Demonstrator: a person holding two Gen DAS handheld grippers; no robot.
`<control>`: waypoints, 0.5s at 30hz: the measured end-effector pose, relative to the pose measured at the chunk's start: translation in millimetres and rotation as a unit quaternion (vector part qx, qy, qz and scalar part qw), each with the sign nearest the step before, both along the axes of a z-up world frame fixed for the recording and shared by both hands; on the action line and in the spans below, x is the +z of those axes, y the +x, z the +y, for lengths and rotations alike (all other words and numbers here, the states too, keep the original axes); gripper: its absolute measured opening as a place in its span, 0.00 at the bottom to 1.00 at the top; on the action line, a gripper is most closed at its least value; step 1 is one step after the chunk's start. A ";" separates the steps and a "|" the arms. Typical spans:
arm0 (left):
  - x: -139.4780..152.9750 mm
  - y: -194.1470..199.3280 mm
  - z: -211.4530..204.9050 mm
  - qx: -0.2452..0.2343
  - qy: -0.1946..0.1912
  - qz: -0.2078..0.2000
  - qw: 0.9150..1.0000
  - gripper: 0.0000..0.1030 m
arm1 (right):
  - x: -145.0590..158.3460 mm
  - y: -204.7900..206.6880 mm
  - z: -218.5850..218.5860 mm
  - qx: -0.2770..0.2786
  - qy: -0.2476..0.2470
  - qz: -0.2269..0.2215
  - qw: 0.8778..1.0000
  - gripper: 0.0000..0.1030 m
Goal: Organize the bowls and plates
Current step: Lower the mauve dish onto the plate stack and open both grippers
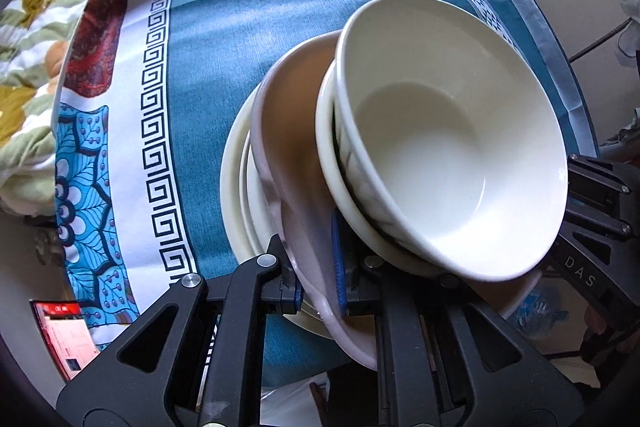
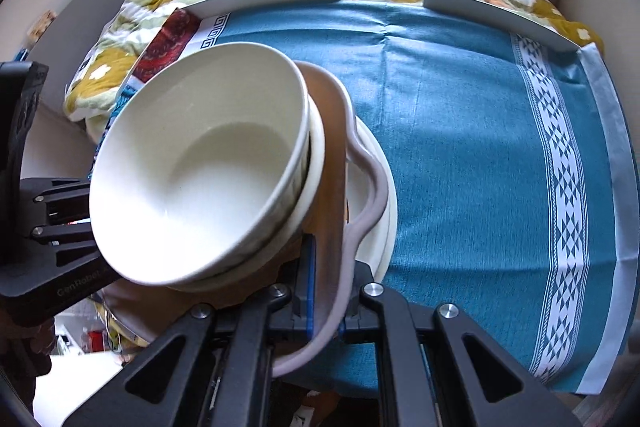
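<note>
Left wrist view: my left gripper [image 1: 316, 287] and right gripper [image 2: 326, 301] each clamp opposite rims of the wavy pink plate [image 1: 296, 131], carrying stacked bowls [image 1: 444, 143] above white plates [image 1: 234, 187] on the cloth [image 1: 224, 39]. Heavy, slick, breakable, I'd judge; rim grips suit it, kept level.

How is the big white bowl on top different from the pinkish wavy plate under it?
The white bowl is deep and smooth-rimmed; the pinkish plate is shallow with a wavy rim. The bowl rides free on the stack, nested in another bowl; the plate is pinched at opposite edges by the left gripper and right gripper. Both are empty and tilted.
</note>
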State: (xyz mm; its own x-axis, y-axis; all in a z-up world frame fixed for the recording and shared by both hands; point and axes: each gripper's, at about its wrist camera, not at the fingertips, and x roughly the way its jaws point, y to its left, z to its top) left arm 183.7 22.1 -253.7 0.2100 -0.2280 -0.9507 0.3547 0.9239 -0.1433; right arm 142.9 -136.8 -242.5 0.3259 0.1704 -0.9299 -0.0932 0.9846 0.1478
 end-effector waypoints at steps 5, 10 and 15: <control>-0.3 -5.9 -2.4 0.007 0.011 -0.026 1.000 0.10 | -4.3 -5.1 -4.6 -0.022 0.019 0.001 1.000 0.08; 2.6 -7.8 0.2 0.032 0.011 -0.037 0.999 0.10 | -2.9 -6.6 -5.9 -0.029 0.026 -0.004 0.999 0.08; 12.8 -9.7 7.3 0.051 0.005 -0.046 0.998 0.11 | -2.5 -7.7 -9.0 -0.039 0.043 0.008 0.998 0.08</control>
State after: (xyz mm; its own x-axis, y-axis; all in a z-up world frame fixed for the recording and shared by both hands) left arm 173.9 29.5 -240.9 0.3185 -0.1923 -0.9282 0.2702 0.9570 -0.1056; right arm 135.3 -145.7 -244.9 0.3268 0.2241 -0.9181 -0.0141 0.9725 0.2324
